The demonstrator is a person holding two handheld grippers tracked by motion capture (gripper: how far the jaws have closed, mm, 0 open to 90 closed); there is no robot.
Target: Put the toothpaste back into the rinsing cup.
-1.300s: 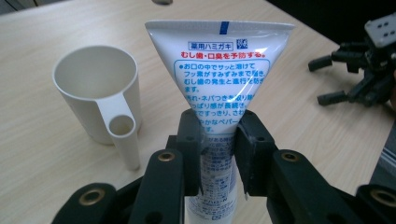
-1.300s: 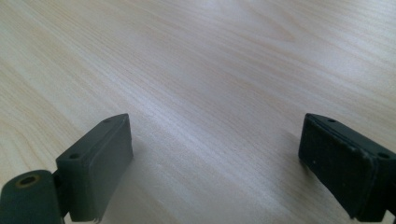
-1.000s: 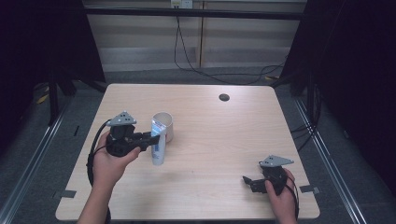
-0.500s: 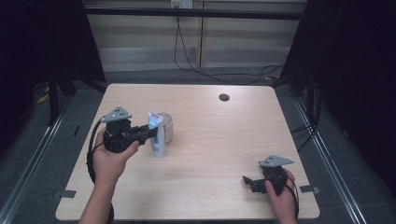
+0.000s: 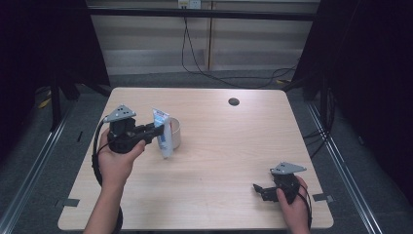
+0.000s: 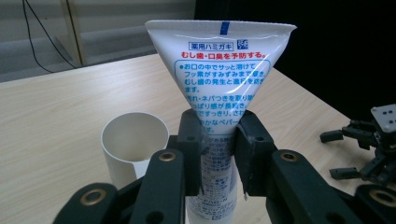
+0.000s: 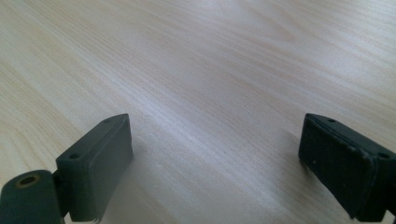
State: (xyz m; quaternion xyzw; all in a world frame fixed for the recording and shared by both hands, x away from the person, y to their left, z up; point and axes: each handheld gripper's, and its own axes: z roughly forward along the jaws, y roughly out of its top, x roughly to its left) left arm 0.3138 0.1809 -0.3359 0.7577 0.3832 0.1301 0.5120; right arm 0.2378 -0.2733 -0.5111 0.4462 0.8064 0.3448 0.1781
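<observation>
A: Where is the toothpaste tube (image 6: 219, 84)?
B: Clamped upright in the left hand-held gripper (image 5: 157, 131), crimped end up, just beside the white cup (image 5: 174, 132), left of the tabletop's (image 5: 234, 146) middle.
A: And the right hand-held gripper (image 5: 260, 190)?
B: Jaws spread wide, near the front right edge. Bare wood lies between them.

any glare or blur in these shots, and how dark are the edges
High view: the table is evenly lit, the surroundings fall to near black. Left gripper view: a bright sheen streaks the tube, print still readable; the left tool is sharp. Right gripper view: soft glare on the wood, the right tool's near parts blurred.
</observation>
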